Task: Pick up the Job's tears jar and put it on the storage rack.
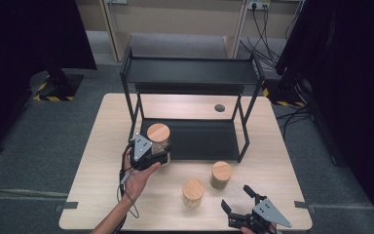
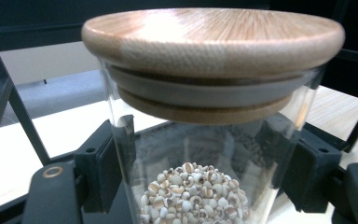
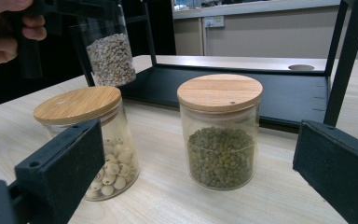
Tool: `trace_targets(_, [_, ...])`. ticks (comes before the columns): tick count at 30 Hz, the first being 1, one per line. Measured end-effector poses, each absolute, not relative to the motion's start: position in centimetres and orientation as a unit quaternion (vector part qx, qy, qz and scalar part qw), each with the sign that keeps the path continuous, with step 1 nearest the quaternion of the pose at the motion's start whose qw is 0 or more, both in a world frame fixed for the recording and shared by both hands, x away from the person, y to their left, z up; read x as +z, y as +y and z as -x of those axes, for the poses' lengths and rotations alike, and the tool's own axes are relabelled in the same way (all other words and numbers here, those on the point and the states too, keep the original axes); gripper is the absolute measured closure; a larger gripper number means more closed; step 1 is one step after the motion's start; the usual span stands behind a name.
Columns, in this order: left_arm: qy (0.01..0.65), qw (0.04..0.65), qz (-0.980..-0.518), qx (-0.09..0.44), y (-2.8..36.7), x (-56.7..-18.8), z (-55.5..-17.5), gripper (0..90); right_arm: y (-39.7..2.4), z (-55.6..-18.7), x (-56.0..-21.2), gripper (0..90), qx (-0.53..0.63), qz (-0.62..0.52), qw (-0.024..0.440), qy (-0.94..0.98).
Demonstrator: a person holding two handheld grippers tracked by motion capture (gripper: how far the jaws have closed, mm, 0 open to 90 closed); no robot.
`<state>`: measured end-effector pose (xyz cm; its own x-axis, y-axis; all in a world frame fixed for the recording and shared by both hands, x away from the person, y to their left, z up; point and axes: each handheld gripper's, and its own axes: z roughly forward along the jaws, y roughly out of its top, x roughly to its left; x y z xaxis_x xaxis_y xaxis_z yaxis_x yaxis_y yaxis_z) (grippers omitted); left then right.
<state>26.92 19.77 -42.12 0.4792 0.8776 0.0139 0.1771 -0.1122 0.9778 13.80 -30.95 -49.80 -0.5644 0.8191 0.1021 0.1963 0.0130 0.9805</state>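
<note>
One wooden table [image 1: 102, 161], pale top, bearing all else listed.

One black two-tier metal rack [image 1: 190, 73], standing at the far middle of the table; its lower shelf lies just above the tabletop.

Three glass jars, each with a round wooden lid:
- Jar of small pale grains [image 1: 158, 139], lifted off the table at the front left corner of the rack's lower shelf. Upright, long axis vertical, lid uppermost. In the left gripper view [image 2: 200, 154] it sits between the jaws, grains in its lower part.
- Jar of green beans [image 1: 221, 175], upright on the table, just in front of the rack.
- Jar of large white seeds [image 1: 193, 192], upright on the table, near the green one and closer to the person.

Two handheld grippers:
- Left gripper [image 1: 161, 155], jaws clamped on the glass wall of the grain jar, pads [image 2: 121, 158] pressing either side below the lid.
- Right gripper [image 1: 238, 197], near the table's front right edge, jaws spread wide, holding and touching nothing; both standing jars lie ahead of it.
</note>
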Motion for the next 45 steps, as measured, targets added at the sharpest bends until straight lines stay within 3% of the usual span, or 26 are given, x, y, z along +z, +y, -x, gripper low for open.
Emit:
trace_targets(18, [0.416,0.512,-0.672,0.337,18.2,-42.2,-31.0,25.0,-30.9,-13.9,-49.8,2.4,0.588,-0.382,0.263,0.662])
trace_targets(45, [0.444,0.503,-0.653,0.352,15.7,-43.9,-33.8,25.0,-31.1,-13.8,-49.8,2.4,0.592,-0.383,0.26,0.66])
